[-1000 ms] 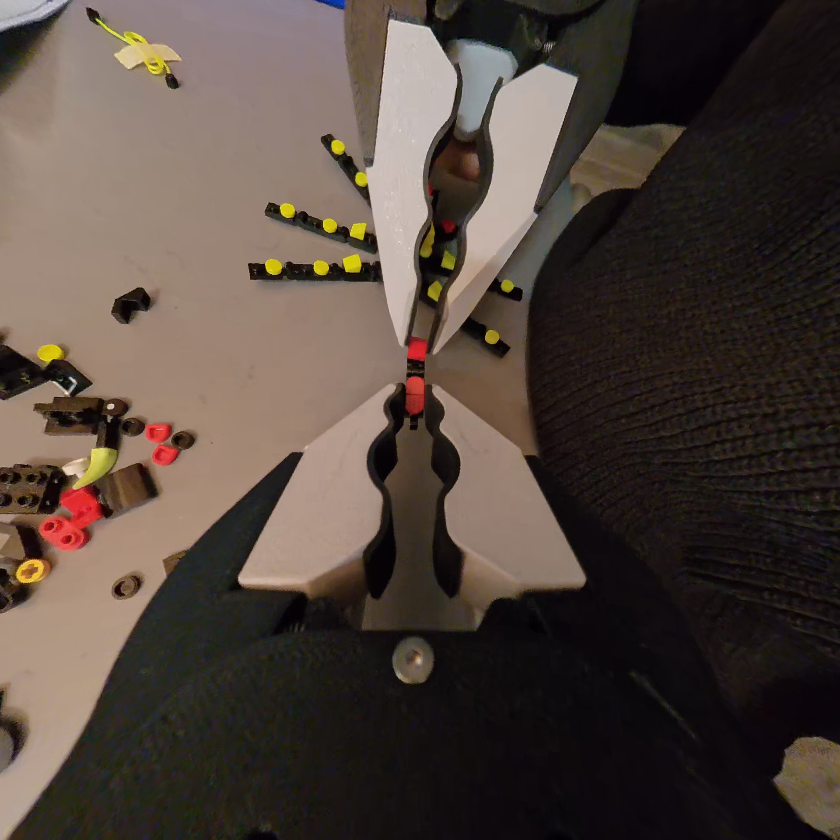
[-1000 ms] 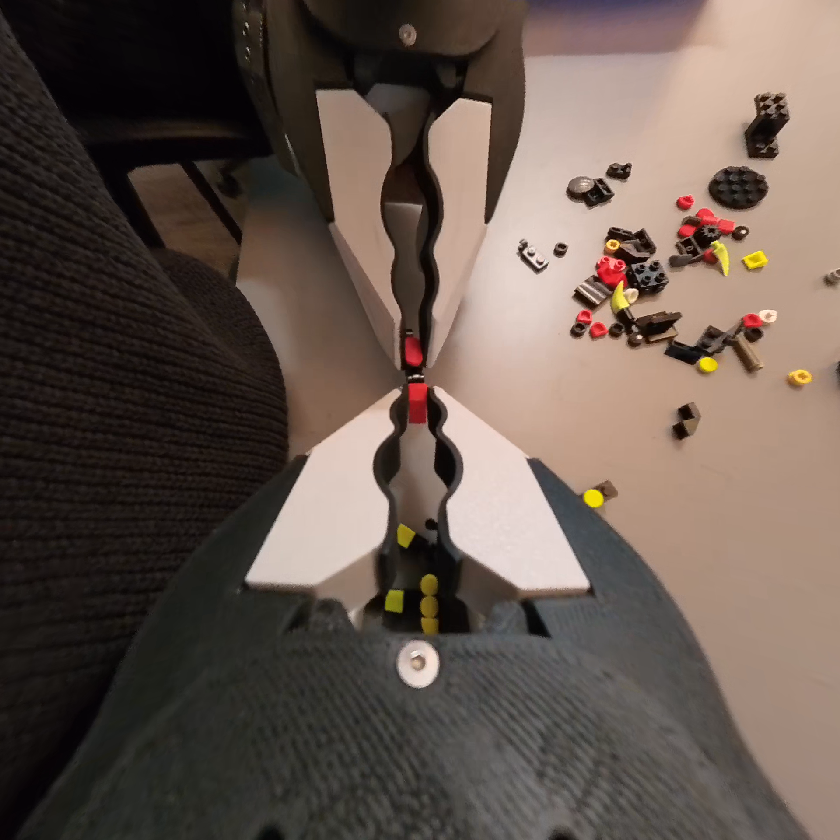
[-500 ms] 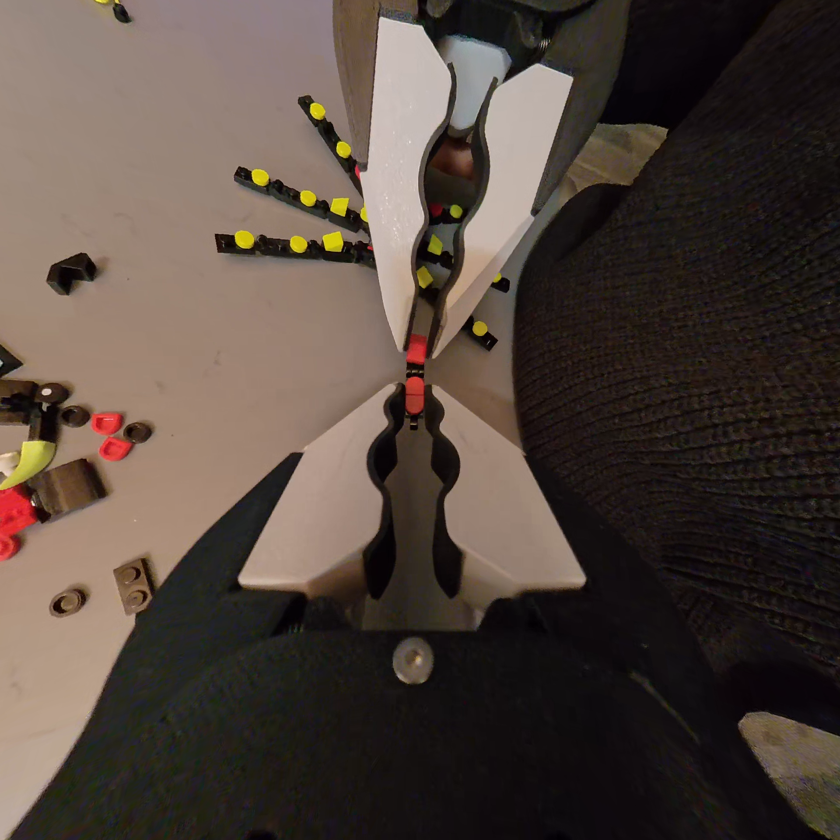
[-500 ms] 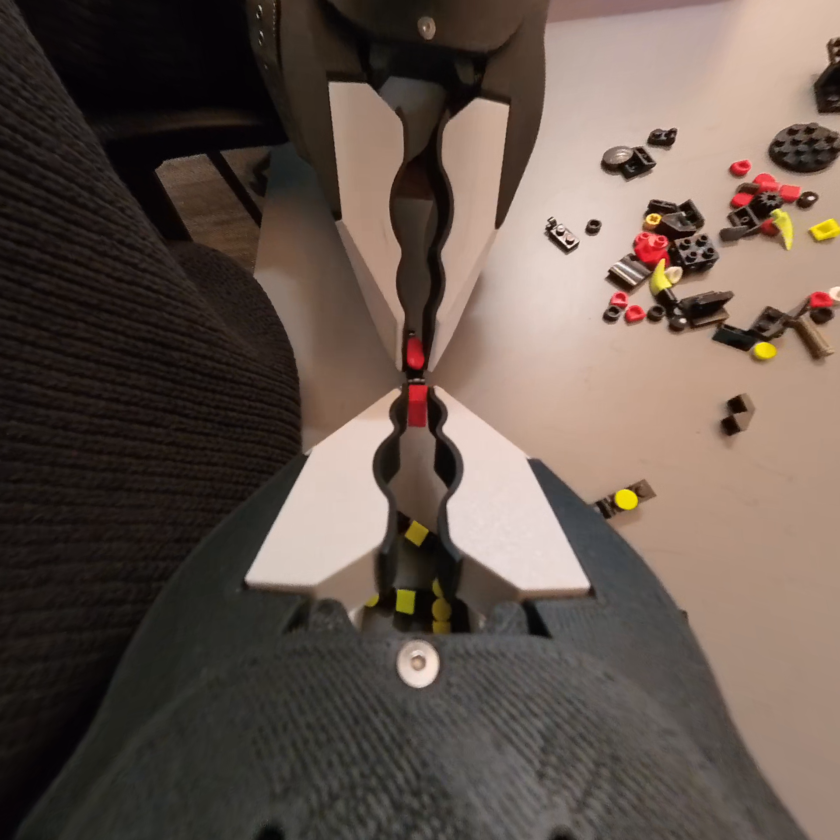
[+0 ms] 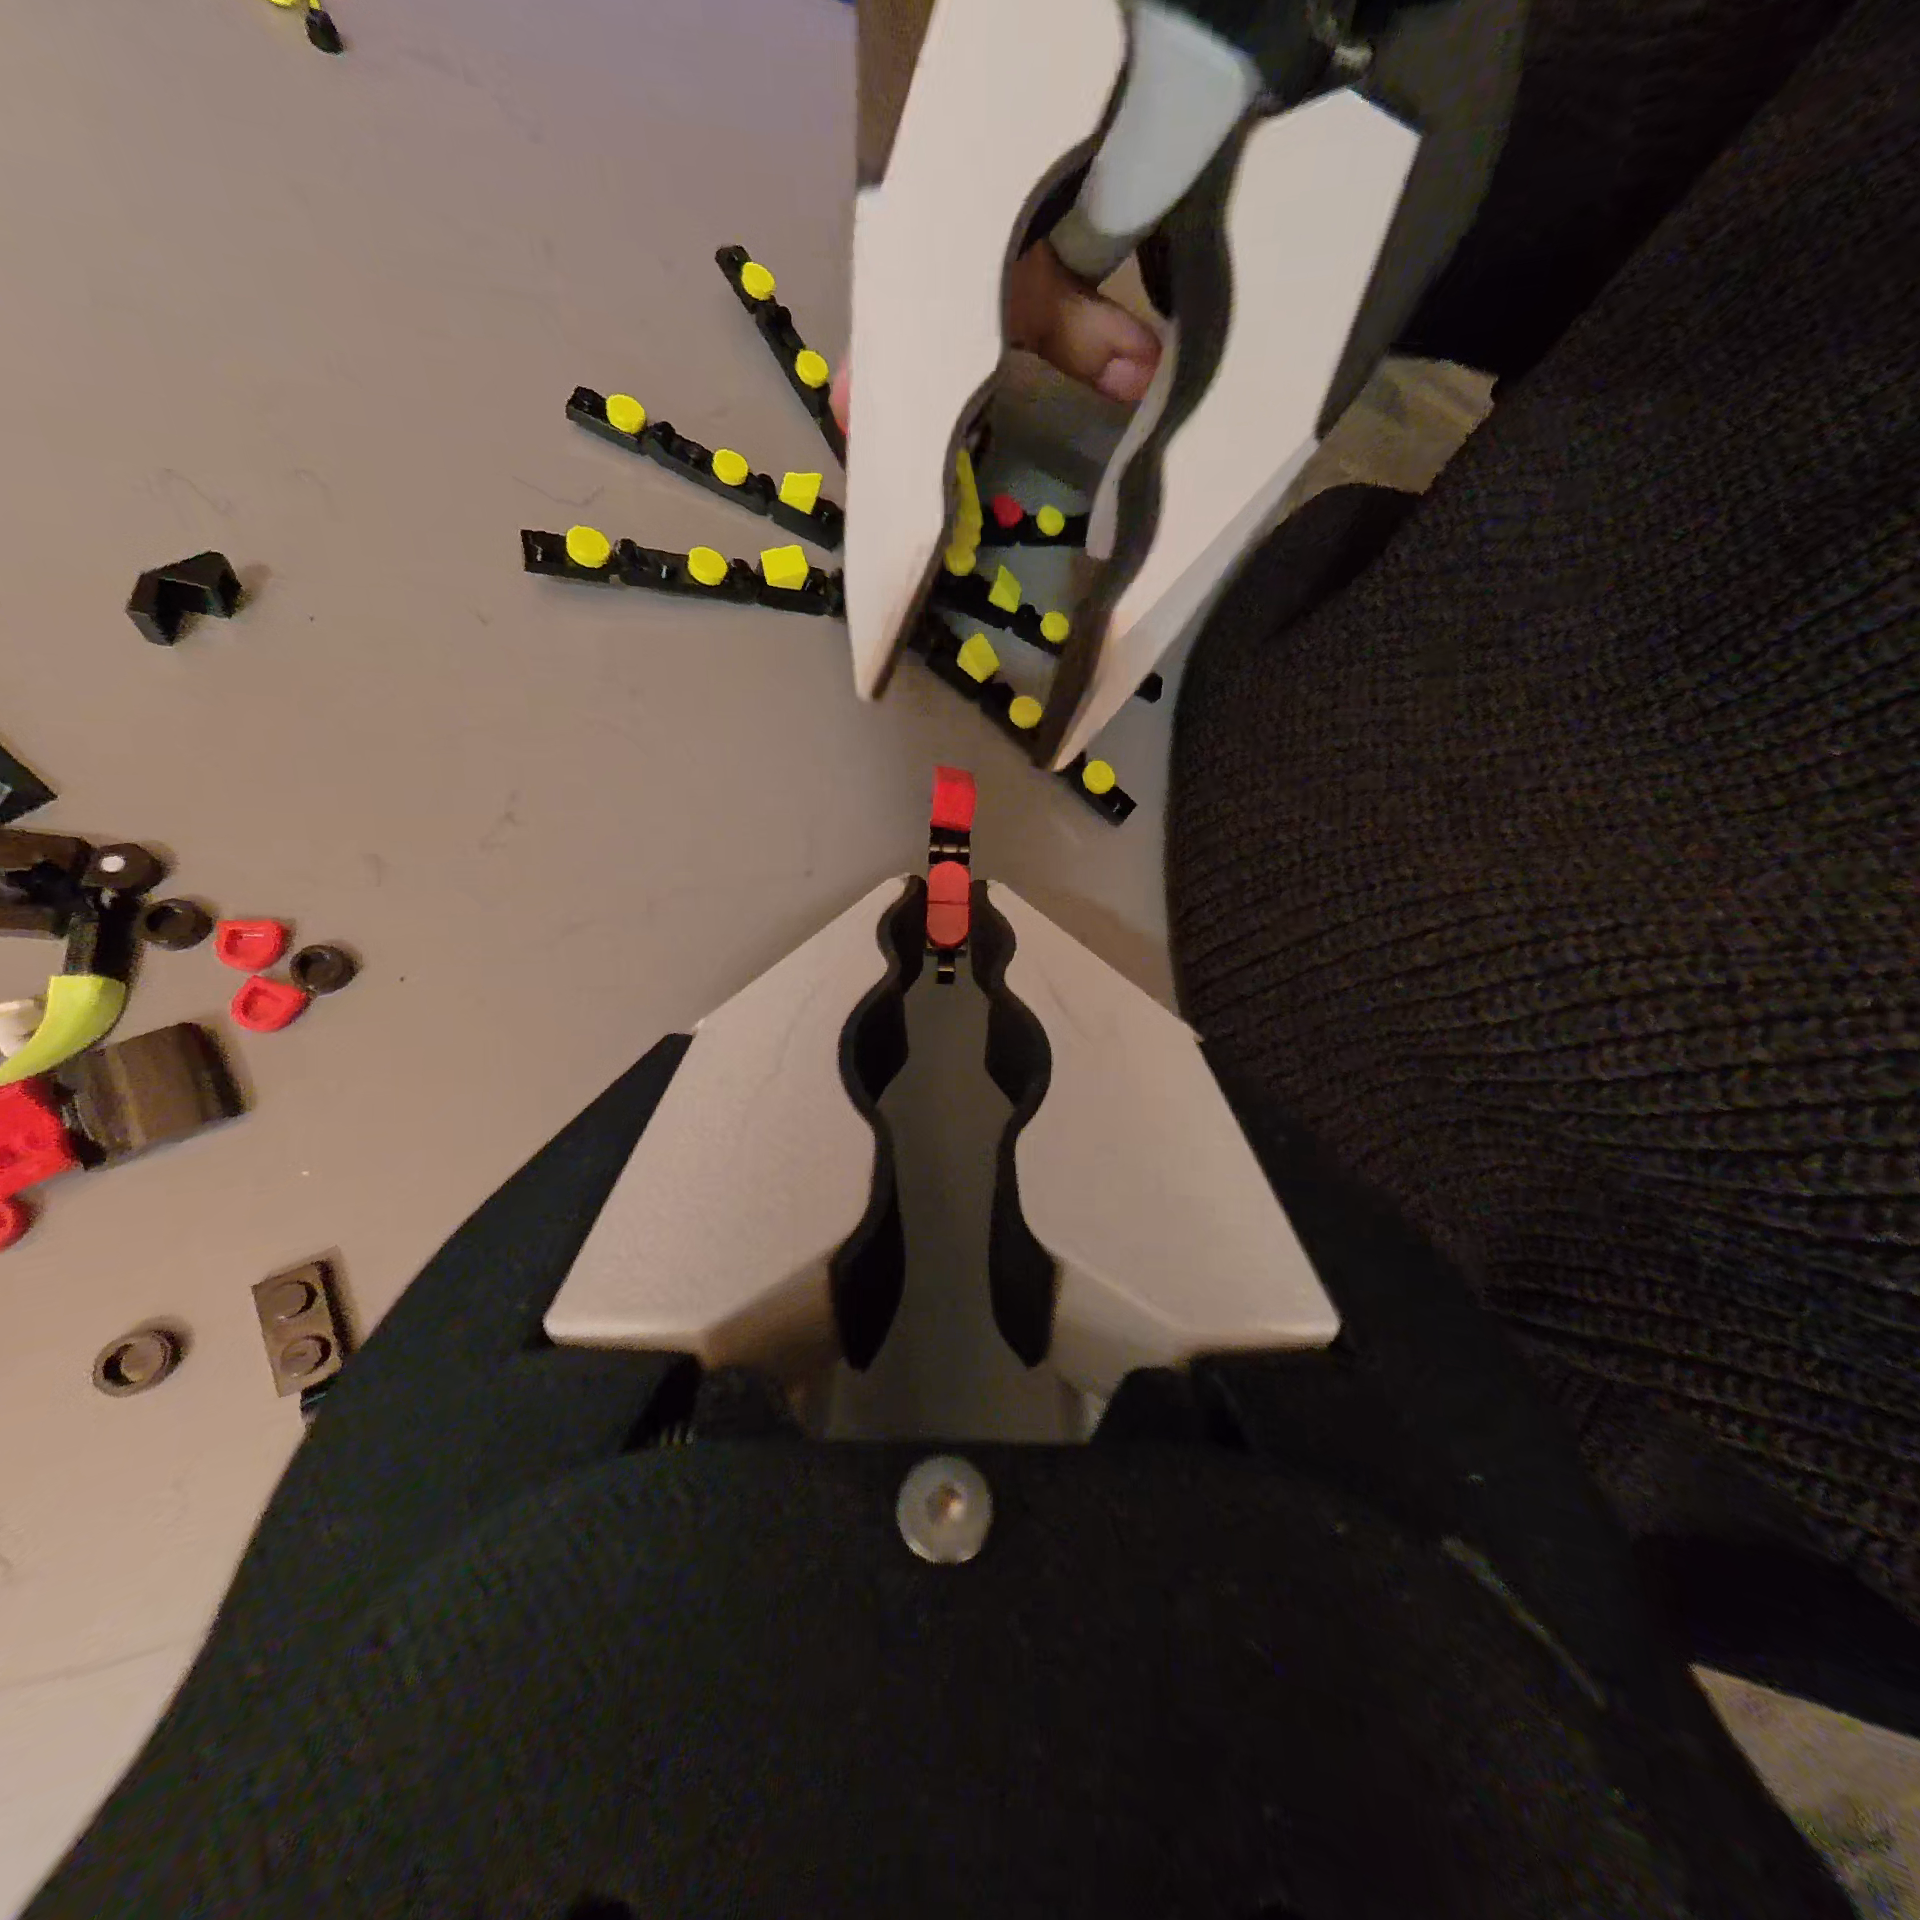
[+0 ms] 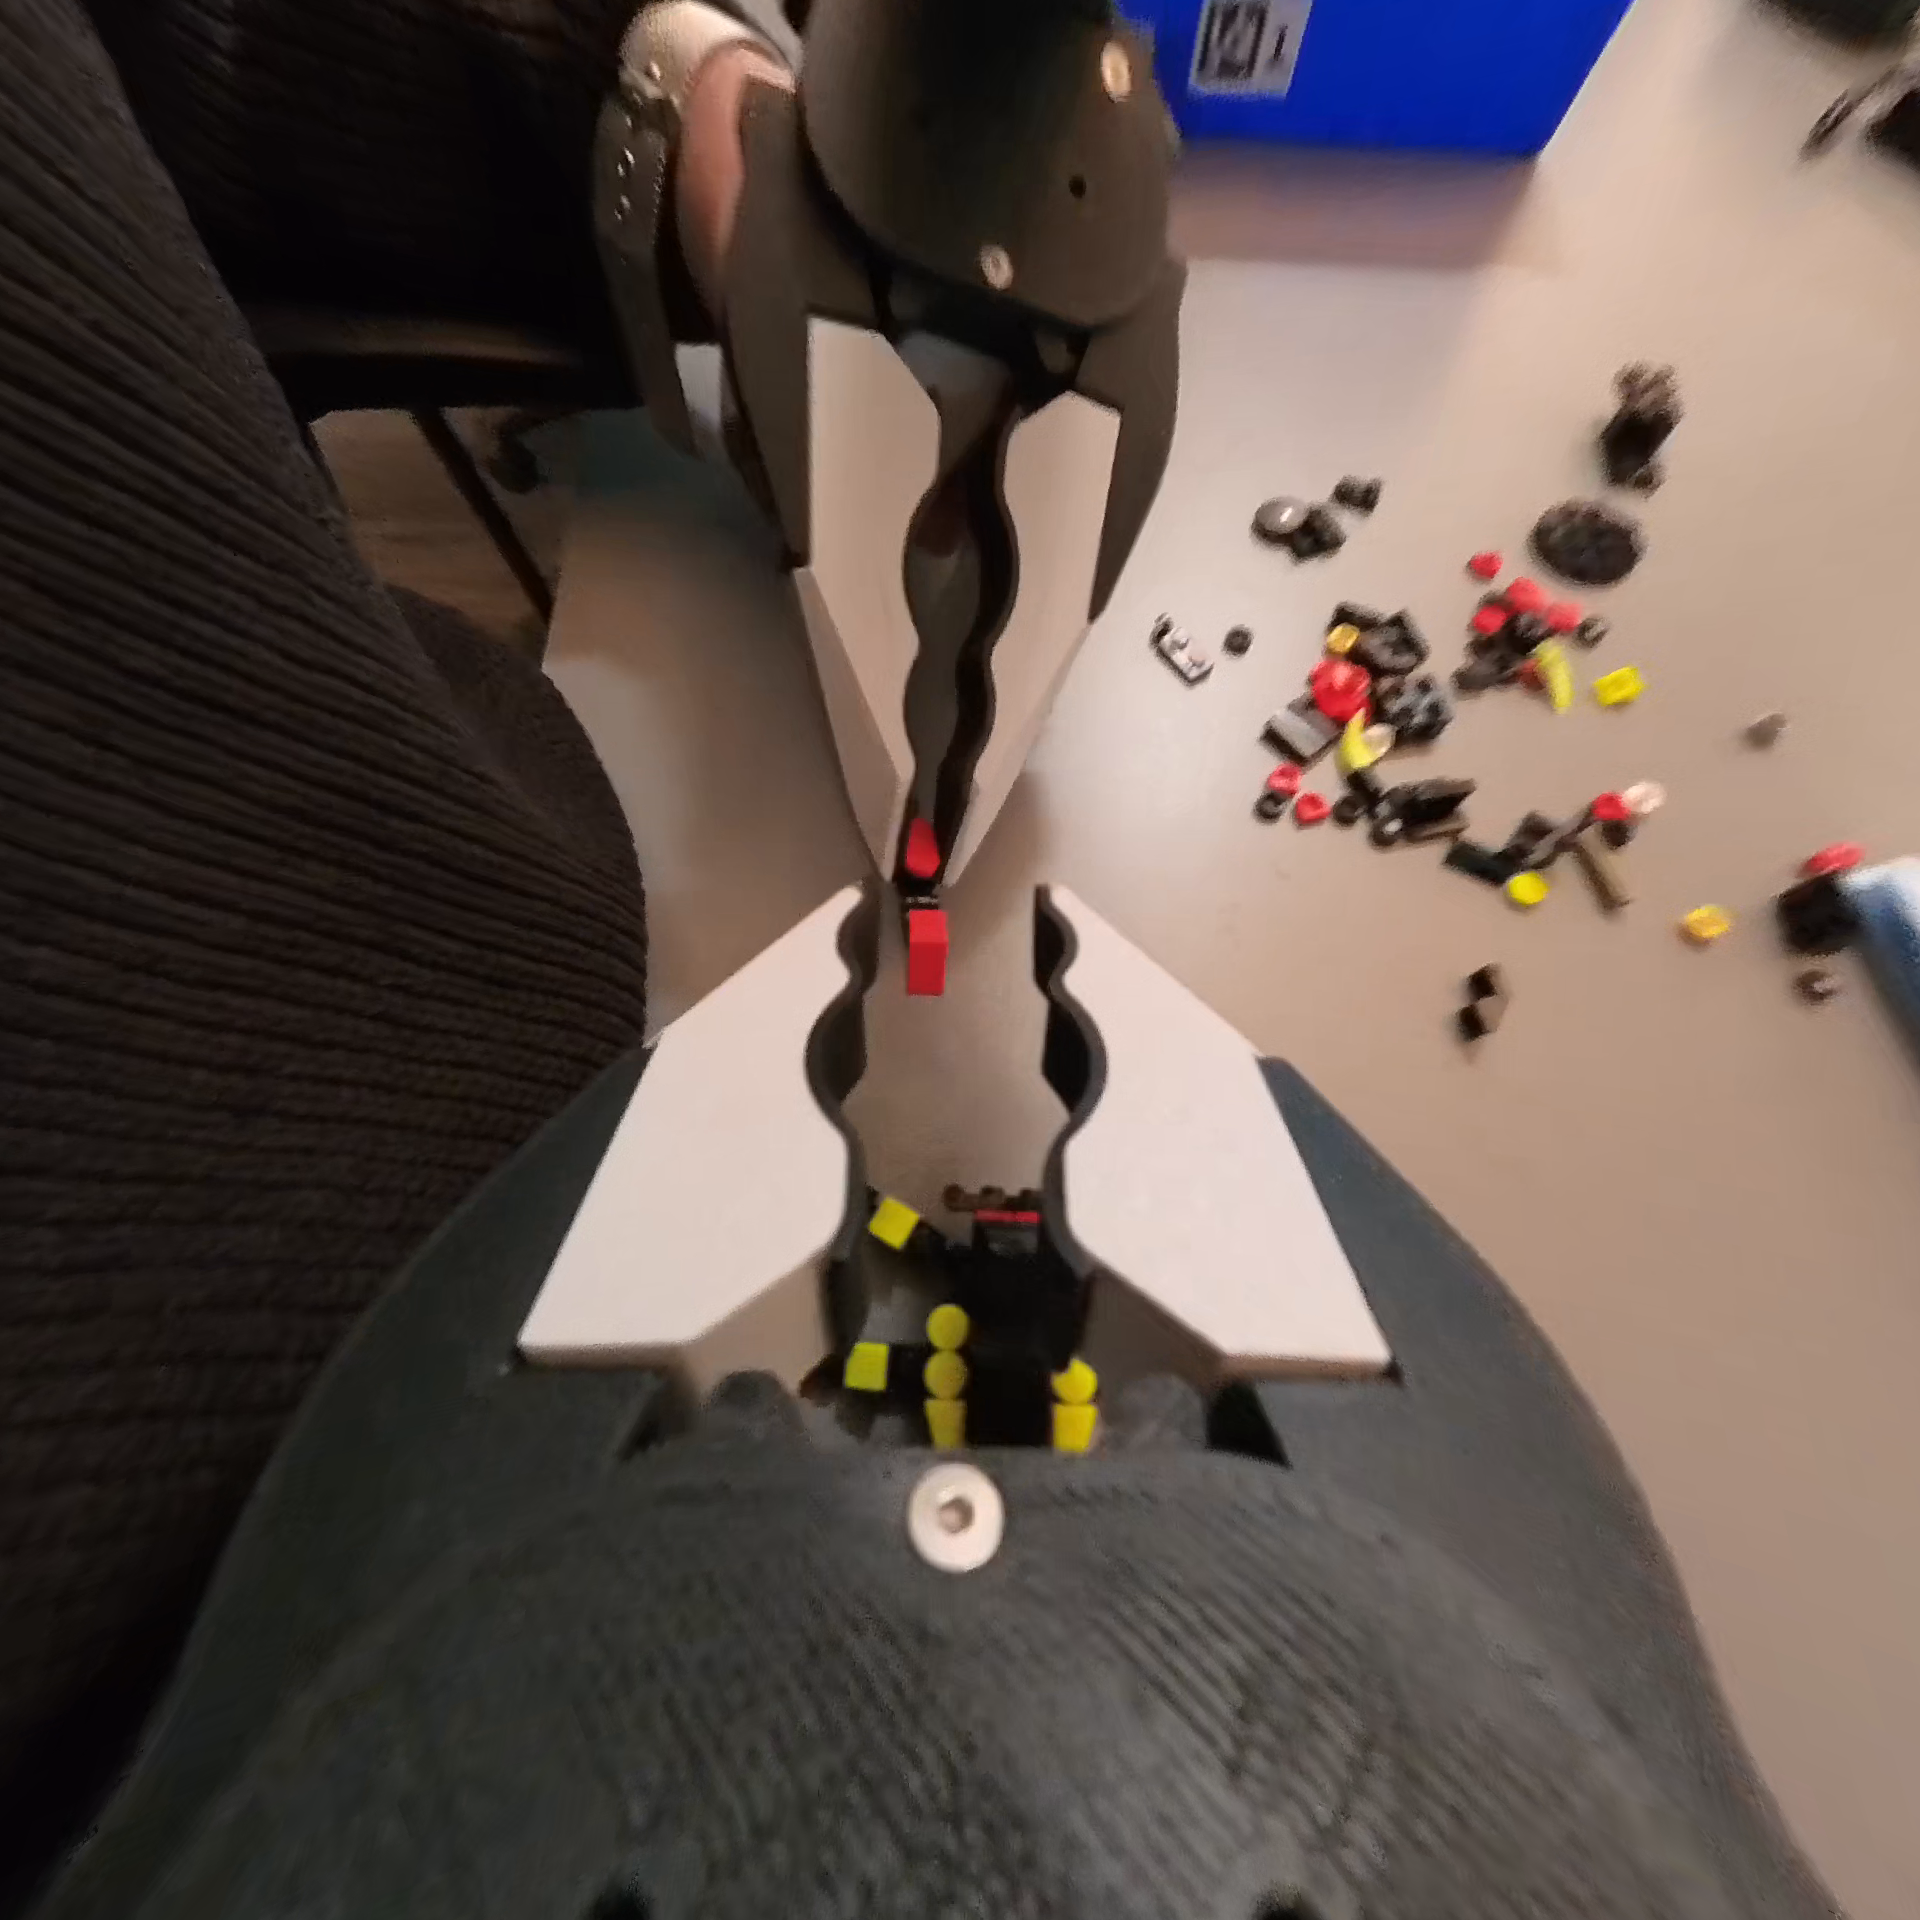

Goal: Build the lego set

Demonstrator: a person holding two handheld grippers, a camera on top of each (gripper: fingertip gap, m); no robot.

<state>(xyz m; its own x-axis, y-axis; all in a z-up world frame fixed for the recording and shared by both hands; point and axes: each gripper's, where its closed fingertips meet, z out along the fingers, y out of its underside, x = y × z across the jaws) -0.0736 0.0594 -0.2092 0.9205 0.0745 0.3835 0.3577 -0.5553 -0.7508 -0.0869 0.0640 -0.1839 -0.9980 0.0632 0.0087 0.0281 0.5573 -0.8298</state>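
Note:
My left gripper [image 5: 948, 885] is shut on a small red and black lego assembly [image 5: 951, 805] whose far red end sticks out past the fingertips. In the right wrist view the assembly's red end [image 6: 925, 951] hangs between the fingers of my right gripper [image 6: 948, 902], which is open and not touching it. The left gripper [image 6: 923, 868] shows there from the front, shut on the piece. The right gripper [image 5: 961, 727] shows open in the left wrist view, just beyond the red end. Both are above the grey table [image 5: 416, 260].
Several black strips with yellow studs [image 5: 686, 561] lie fanned under the right gripper; they also show in the right wrist view [image 6: 951, 1361]. Loose red, black and yellow pieces [image 6: 1455, 727] lie scattered. A blue box [image 6: 1403, 62] stands far off. A black knitted sleeve [image 5: 1558, 935] borders the table edge.
My right gripper has opened and let go of the red piece, drawing back slightly. My left gripper still holds the joined red and black assembly.

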